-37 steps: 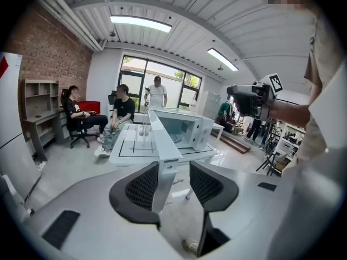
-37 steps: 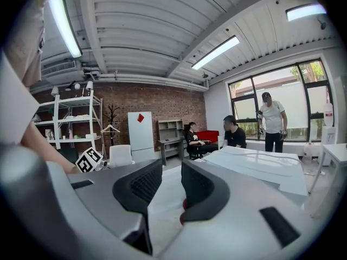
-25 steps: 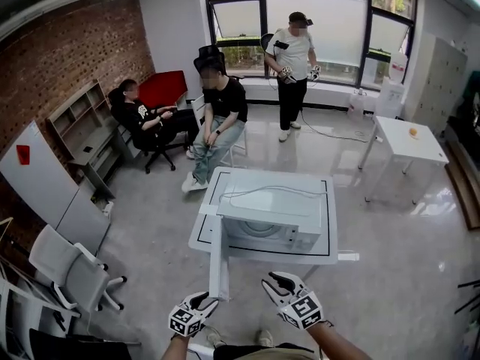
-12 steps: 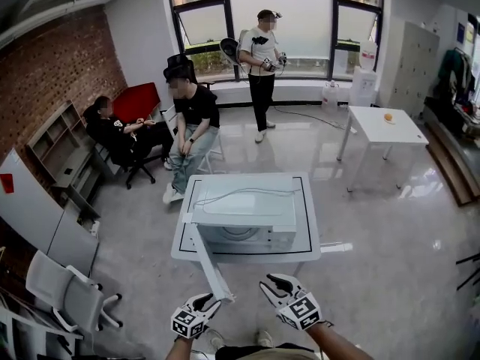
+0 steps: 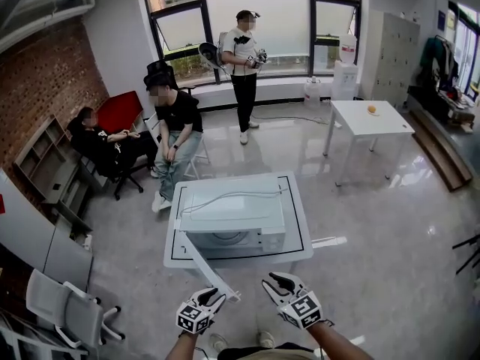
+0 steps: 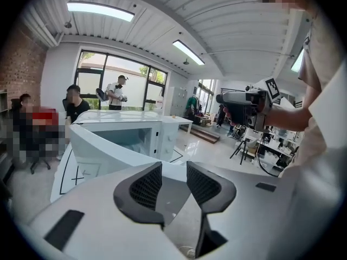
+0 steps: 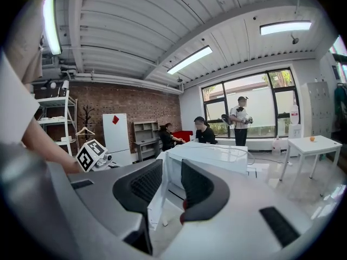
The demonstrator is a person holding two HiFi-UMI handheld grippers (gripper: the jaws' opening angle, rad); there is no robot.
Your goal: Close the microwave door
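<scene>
Left tool (image 5: 211, 297) closing, empty; right tool (image 5: 277, 282) parted.

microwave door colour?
White. The door matches the microwave; it shows best in the head view.

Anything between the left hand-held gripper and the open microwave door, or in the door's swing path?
Nothing visible. The left hand-held gripper, jaws closing on nothing, sits right by the open door's free edge, and the sweep back to the microwave front looks clear.
</scene>
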